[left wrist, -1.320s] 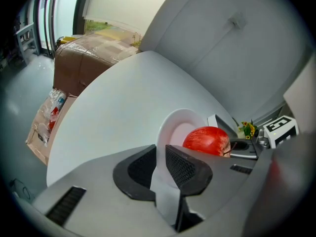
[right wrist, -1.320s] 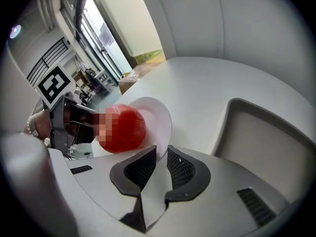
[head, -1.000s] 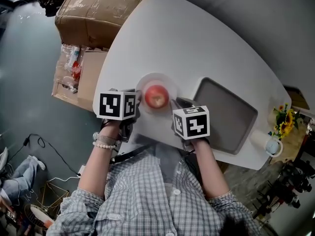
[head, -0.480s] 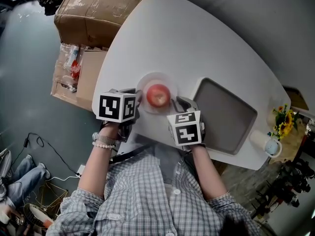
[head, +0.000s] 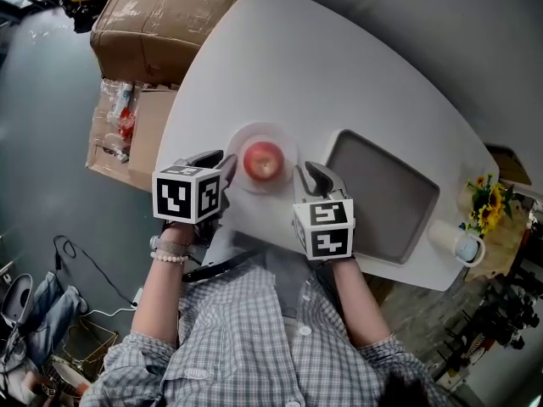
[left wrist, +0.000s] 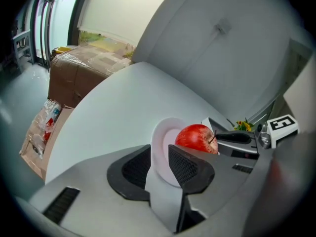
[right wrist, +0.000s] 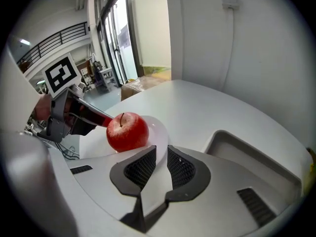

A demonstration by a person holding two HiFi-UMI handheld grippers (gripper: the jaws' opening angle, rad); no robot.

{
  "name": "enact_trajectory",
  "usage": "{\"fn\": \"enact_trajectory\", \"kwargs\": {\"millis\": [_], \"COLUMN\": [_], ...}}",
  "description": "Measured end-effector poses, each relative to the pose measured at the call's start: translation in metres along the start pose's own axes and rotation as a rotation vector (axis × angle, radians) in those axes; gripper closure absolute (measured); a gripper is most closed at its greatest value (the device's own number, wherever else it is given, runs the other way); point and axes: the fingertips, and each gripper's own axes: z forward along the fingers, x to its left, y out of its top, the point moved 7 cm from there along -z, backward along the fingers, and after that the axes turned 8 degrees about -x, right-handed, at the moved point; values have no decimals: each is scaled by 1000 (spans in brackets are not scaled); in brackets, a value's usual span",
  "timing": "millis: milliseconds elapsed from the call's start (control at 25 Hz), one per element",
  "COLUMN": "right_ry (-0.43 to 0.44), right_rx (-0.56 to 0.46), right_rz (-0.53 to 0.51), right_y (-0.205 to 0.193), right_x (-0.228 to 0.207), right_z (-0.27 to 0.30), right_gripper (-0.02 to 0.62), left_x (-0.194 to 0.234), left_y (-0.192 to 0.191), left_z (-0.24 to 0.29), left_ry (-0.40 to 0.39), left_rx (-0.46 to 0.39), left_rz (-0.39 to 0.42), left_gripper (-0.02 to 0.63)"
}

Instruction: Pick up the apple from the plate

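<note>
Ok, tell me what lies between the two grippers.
The red apple, sitting on the white plate, lies between the left gripper and the right gripper; the head view shows it best.

No words, numbers or brand names are legible. The only print is black-and-white square patterns on the left gripper [head: 217, 161] cube [head: 187, 195] at eight o'clock and the right gripper [head: 313, 173] cube [head: 322, 227] at six.

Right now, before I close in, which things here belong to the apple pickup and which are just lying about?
For the job: apple, plate, left gripper, right gripper.
Lying about: grey tray, cardboard box, mug, flowers.
</note>
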Motion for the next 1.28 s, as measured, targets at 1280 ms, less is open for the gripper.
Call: {"fn": "enact_trajectory", "kwargs": {"millis": [1280], "right_ry": [8], "right_rx": [-786], "right_rz": [-132], "right_y": [101], "right_x": [-43], "right_z": [-204], "right_gripper": [561], "left_x": [-195], "left_y": [67], "left_z": [-110], "left_ry": [-320], "left_rx": [-571], "left_rz": [472], "left_gripper": [595]}}
